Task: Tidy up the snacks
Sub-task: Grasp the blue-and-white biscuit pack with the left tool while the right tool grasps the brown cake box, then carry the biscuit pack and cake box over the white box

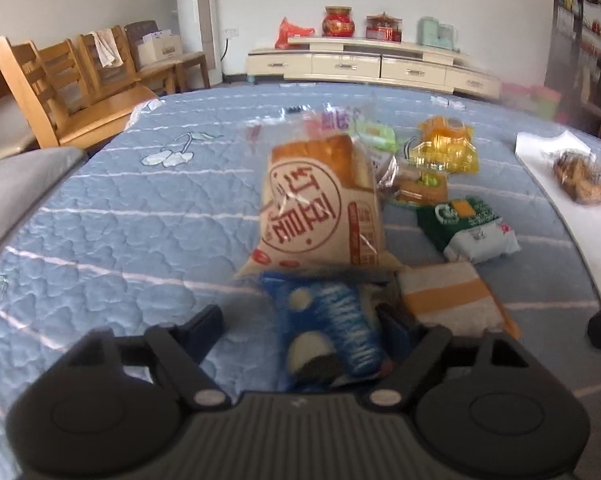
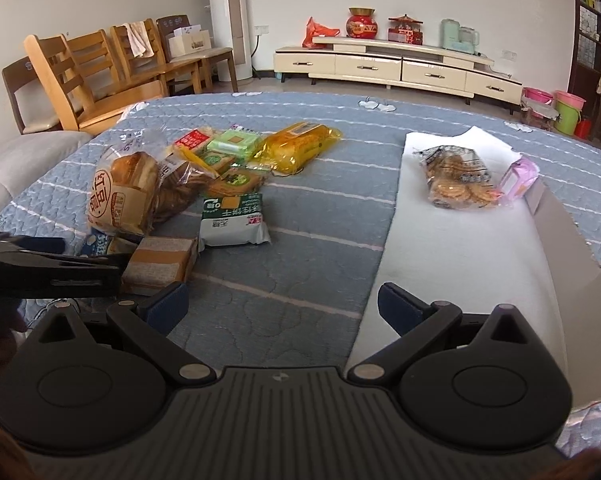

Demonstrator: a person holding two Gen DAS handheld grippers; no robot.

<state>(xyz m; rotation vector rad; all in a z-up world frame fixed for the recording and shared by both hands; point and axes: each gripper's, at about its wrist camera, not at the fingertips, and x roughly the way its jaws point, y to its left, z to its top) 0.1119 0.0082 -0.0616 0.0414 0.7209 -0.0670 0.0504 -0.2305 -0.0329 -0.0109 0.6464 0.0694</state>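
A pile of snack packs lies on the blue quilt [image 2: 300, 240]. My left gripper [image 1: 300, 320] is open, its fingers on either side of a blue cookie pack [image 1: 328, 332]; beyond it stand a red-bean bread bag [image 1: 320, 204], a green-and-white pack [image 1: 468, 224] and a yellow pack [image 1: 444, 144]. In the right wrist view the left gripper [image 2: 60, 264] shows at the left edge, low by the pile next to a striped orange pack [image 2: 160, 264]. My right gripper [image 2: 282, 308] is open and empty above the quilt, beside the white box [image 2: 460, 280] that holds a biscuit bag [image 2: 456, 180] and a pink pack [image 2: 518, 178].
The bread bag [image 2: 120, 192] and yellow pack [image 2: 300, 146] also show in the right wrist view. Wooden chairs [image 2: 100, 76] stand at the far left. A cream cabinet [image 2: 400, 64] lines the back wall. Plastic buckets [image 2: 568, 108] stand at the far right. A grey cushion [image 2: 20, 160] lies at the left.
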